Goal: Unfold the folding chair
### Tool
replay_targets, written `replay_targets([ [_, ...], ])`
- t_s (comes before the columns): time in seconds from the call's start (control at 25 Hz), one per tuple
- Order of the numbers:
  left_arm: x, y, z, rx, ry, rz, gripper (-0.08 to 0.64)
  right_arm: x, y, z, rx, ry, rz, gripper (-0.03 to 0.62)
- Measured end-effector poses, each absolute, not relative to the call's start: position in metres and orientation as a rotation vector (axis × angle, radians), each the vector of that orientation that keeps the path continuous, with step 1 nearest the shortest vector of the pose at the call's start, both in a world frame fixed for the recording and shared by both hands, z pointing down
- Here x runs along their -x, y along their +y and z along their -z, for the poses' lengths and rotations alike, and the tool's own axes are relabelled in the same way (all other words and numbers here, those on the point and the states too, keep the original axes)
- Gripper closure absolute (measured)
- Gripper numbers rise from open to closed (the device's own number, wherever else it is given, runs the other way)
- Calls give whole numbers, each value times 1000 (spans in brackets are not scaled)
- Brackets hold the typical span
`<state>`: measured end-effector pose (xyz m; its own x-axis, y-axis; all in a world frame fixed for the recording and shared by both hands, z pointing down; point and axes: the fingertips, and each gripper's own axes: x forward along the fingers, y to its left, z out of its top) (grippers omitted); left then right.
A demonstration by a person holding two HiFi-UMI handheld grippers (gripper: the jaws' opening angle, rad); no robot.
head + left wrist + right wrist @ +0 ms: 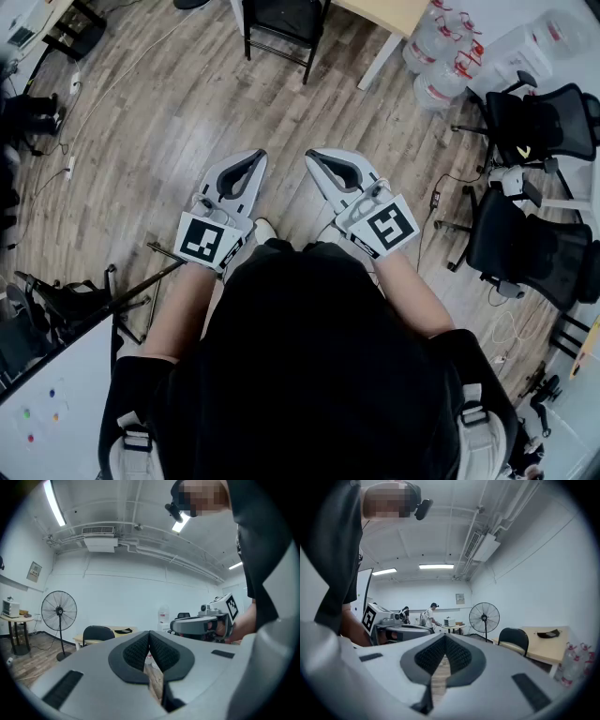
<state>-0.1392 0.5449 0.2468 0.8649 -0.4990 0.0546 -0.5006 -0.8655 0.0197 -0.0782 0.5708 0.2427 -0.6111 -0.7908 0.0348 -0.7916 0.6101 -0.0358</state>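
A black chair (281, 23) with thin metal legs stands at the far end of the wooden floor, beside a pale table (389, 14). It also shows as the chair (97, 633) in the left gripper view and the chair (513, 639) in the right gripper view, far from both grippers. My left gripper (255, 157) and right gripper (312, 157) are held level side by side in front of the person's body, over bare floor. Both are shut with nothing between the pads. Each gripper view shows its own closed tip, left gripper (149, 634) and right gripper (444, 638).
Two black office chairs (534, 122) (520, 244) and several water bottles (445, 52) stand at the right. A black stand (84, 300) and a white tabletop (47, 403) are at the lower left. A standing fan (59, 611) is near the wall. Two people (429, 616) work at the far end of the room.
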Motion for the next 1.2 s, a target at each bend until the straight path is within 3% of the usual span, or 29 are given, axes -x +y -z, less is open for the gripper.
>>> replay_targets([
  [0.8, -7, 611, -258, -3007, -805, -197, 566, -56, 620, -264, -1358, -2829, -183, 591],
  [1.2, -29, 568, -272, -2970, -779, -159, 566, -72, 578, -273, -1341, -2822, -192, 591],
])
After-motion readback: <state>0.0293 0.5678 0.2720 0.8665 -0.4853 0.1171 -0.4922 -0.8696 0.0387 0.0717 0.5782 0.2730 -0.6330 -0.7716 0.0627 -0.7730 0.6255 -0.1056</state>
